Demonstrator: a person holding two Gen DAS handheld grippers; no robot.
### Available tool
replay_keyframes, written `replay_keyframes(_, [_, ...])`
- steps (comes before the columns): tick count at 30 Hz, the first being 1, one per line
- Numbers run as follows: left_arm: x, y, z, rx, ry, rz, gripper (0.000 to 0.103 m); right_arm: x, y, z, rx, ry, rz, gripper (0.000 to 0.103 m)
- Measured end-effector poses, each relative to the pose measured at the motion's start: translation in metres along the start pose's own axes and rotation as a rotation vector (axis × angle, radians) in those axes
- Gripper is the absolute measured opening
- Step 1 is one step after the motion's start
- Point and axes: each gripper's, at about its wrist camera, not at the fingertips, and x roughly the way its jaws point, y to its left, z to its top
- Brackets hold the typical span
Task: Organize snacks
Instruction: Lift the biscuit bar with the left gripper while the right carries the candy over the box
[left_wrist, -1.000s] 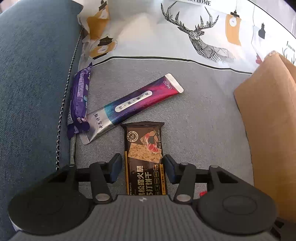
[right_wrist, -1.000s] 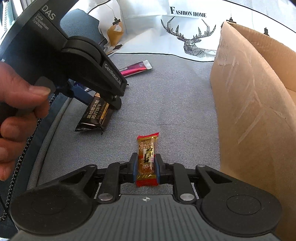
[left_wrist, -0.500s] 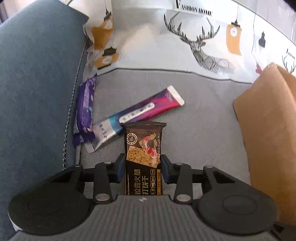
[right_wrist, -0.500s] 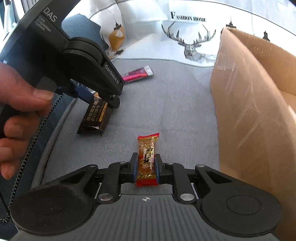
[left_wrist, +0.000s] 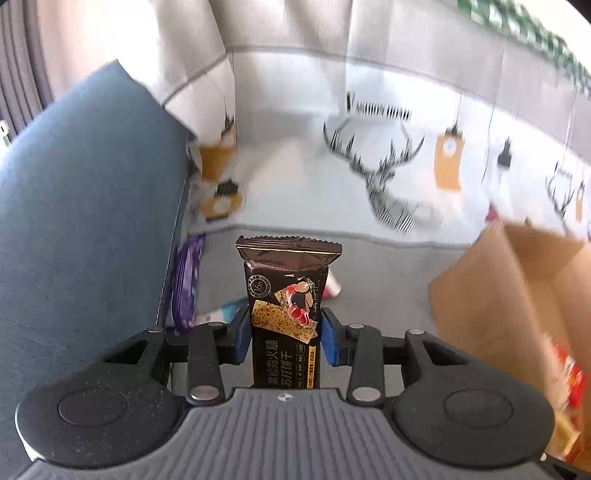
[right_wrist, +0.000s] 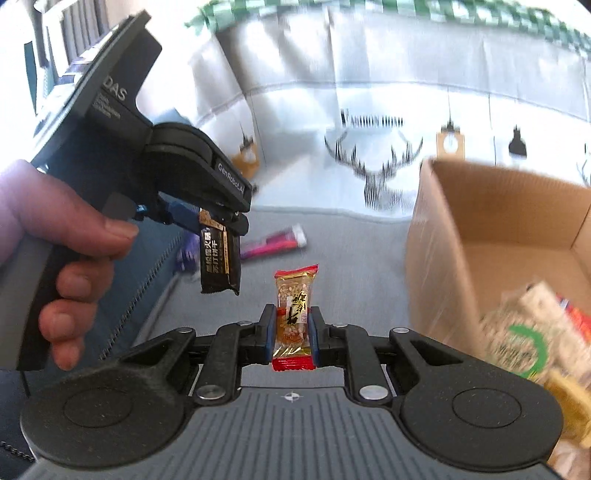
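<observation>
Both grippers are rising from the sofa seat (right_wrist: 354, 236): the left gripper (left_wrist: 283, 338) is pinching a black cracker packet (left_wrist: 286, 314), the right gripper (right_wrist: 293, 336) a small candy (right_wrist: 293, 306). Snacks are already lying in the cardboard box (right_wrist: 461, 236) at right; a purple bar (left_wrist: 186, 284) and pink stick packet (right_wrist: 273, 242) are still waiting far left.

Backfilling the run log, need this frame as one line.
left gripper: shut on cracker pack, lifted | right gripper: shut on candy | cardboard box: open, right
</observation>
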Motion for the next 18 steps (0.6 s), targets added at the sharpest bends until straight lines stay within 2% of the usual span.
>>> replay_keyframes(10, [-0.022, -0.011, 0.006, -0.026, -0.063, 0.017, 0.043, -0.045, -0.014, 0.015, -0.057, -0.127, 0.005, 0.018])
replay_keyframes(18, [-0.035, -0.025, 0.010, -0.054, -0.138, -0.006, 0.043, -0.070, -0.047, 0.027, -0.051, -0.211, -0.007, 0.018])
